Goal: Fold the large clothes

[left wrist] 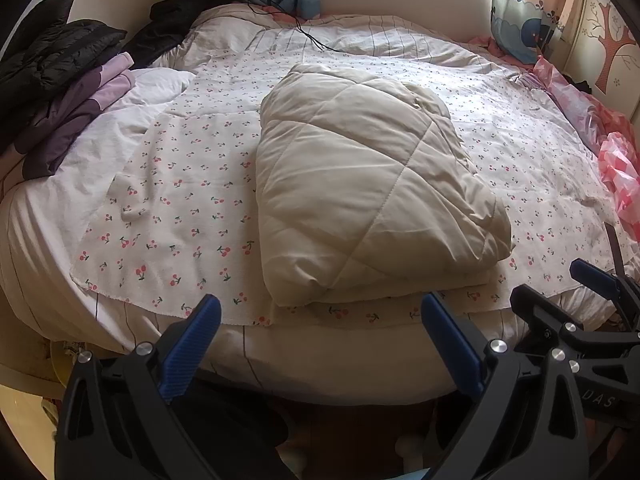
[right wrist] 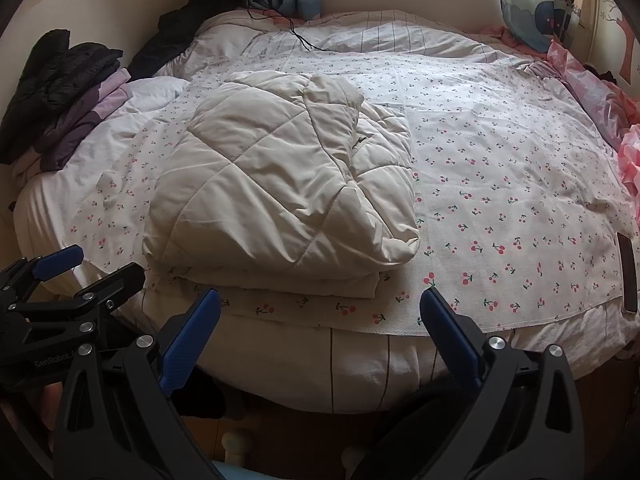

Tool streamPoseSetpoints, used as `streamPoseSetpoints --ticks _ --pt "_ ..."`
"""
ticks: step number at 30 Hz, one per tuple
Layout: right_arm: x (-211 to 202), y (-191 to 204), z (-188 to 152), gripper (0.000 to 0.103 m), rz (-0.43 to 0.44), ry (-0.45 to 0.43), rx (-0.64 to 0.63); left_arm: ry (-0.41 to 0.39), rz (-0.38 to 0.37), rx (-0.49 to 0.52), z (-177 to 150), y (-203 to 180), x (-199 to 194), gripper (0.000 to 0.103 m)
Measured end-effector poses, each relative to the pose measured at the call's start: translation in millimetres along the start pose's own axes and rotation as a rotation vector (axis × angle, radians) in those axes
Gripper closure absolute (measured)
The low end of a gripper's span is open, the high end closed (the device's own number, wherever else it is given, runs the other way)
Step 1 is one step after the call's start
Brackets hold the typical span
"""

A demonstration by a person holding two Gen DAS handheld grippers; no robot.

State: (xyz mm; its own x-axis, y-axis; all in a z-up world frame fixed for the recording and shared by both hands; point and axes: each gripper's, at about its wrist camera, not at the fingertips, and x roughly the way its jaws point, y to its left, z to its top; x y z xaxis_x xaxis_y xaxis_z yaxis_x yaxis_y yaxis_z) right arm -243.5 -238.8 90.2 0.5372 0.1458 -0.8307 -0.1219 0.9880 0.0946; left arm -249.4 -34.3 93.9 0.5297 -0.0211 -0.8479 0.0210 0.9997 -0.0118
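Observation:
A cream quilted padded garment (left wrist: 360, 184) lies folded into a thick bundle on the cherry-print sheet (left wrist: 180, 208), close to the bed's near edge. The right wrist view shows the same bundle (right wrist: 280, 196) left of centre on the sheet (right wrist: 500, 184). My left gripper (left wrist: 320, 312) hangs open just off the near edge of the bed, a little short of the bundle, nothing between its blue pads. My right gripper (right wrist: 320, 308) is open too, level with the bed edge, empty. Each gripper shows in the other's view: the right one (left wrist: 560, 292) and the left one (right wrist: 84, 268).
Folded black and purple clothes (left wrist: 68, 80) are stacked at the bed's left side. A black cable (left wrist: 304, 28) trails across the far bedding. Pink plastic bags (left wrist: 616, 168) lie at the right edge, with a dark phone (right wrist: 628, 276) on the sheet's right corner. Patterned cushions (left wrist: 520, 20) lean against the far wall.

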Motion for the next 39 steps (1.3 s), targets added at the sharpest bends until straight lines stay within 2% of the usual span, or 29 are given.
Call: streamPoseSetpoints --ticks 29,37,39 --pt "-2.1 3.2 -0.6 0.007 0.013 -0.008 0.003 -0.012 0.030 -0.011 -0.8 -1.1 -4.1 0.007" --pt "-6.2 5.4 -1.5 0.007 0.041 -0.037 0.008 -0.023 -0.029 -0.065 -4.9 6.9 -5.8 0.007" --pt "-8.9 9.4 -1.5 0.007 0.047 -0.048 -0.001 -0.038 -0.007 -0.057 -5.6 5.7 -6.7 0.007"
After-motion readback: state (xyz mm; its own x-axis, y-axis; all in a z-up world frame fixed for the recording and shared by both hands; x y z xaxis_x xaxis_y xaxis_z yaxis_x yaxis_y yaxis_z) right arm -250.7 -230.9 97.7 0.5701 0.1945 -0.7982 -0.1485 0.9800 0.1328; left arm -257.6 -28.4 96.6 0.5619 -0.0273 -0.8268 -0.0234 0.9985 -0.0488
